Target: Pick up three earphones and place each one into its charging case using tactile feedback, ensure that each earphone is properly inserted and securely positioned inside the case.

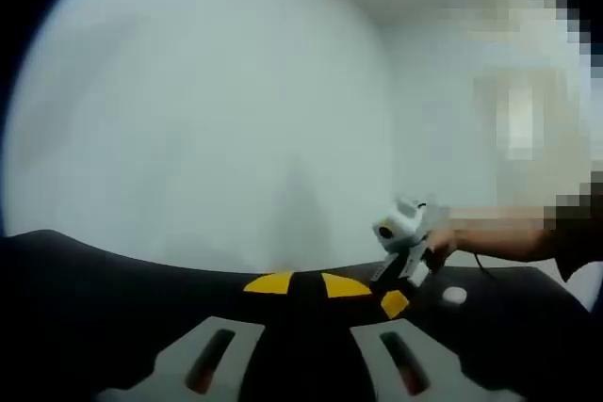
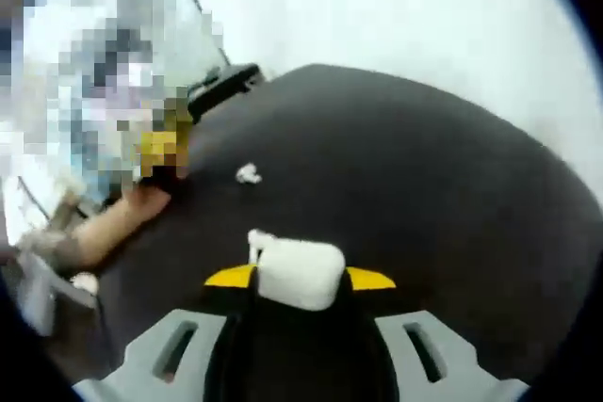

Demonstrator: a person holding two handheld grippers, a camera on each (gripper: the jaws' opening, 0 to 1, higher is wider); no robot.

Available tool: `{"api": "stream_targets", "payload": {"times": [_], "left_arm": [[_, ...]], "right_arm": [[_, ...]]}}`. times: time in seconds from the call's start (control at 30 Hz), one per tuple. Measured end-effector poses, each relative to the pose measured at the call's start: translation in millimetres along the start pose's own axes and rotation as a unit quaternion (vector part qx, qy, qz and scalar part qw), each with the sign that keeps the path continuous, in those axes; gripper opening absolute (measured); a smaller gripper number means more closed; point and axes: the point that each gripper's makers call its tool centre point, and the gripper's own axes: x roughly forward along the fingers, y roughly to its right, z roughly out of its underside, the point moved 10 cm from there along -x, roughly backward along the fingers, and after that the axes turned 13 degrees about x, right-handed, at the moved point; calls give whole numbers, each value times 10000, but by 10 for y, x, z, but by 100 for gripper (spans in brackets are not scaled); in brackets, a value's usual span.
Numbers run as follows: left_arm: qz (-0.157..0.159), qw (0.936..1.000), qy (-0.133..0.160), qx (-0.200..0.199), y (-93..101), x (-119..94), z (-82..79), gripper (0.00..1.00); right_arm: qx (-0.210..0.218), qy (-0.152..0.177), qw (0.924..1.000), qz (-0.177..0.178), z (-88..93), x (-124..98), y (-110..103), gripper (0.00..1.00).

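Progress: I judge the task early or mid-way. No earphone can be confirmed seated, and one lies loose on the table.
Remaining: pick up the loose earphones, seat each in its case, confirm the fit by touch.
Charging case (image 2: 300, 273): white, rounded, smooth block. It sits on the dark table (image 2: 452, 185), near and central in the right gripper view, between my right jaws. A small white part stands up at its far left corner; I cannot tell whether that is an open lid or an earphone.
Earphone (image 2: 248, 174): small white piece, lying on the table farther off and left of the case, well apart from it.
Second white item (image 1: 454, 296): small and round, on the table to the right in the left gripper view. Too small to identify.
Right hand-held gripper (image 2: 300, 327): jaws spread wide, either side of the case; whether they touch it I cannot tell.
Left hand-held gripper (image 1: 300, 350): jaws apart, holding nothing, above the yellow markings (image 1: 311, 284).
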Motion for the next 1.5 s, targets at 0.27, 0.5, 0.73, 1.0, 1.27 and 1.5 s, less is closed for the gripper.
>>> {"api": "stream_targets", "payload": {"times": [0.27, 0.5, 0.73, 1.0, 1.27, 1.5], "left_arm": [[-15, 10000, 5, -6, -5, -4, -1, 7], [-19, 10000, -2, -3, -7, -2, 3, 7], [-13, 10000, 4, -15, -4, -1, 6, 7], [-9, 10000, -4, -7, 1, 3, 10, 7], [11, 10000, -30, 25, 12, 3, 10, 7], [29, 10000, -54, 29, 13, -4, 9, 7]], "right_arm": [[-529, -376, 9968, 468, -155, 3, 39, 40], [-234, -352, 9987, 289, -163, -43, 89, 39], [-434, -822, 9943, -519, -51, -123, -19, 27], [-1000, 147, 9929, -622, -158, -241, 75, 36], [-931, 256, 9909, -936, -111, 37, 188, 38], [588, 529, 9849, -1539, -68, 97, 257, 24]]}}
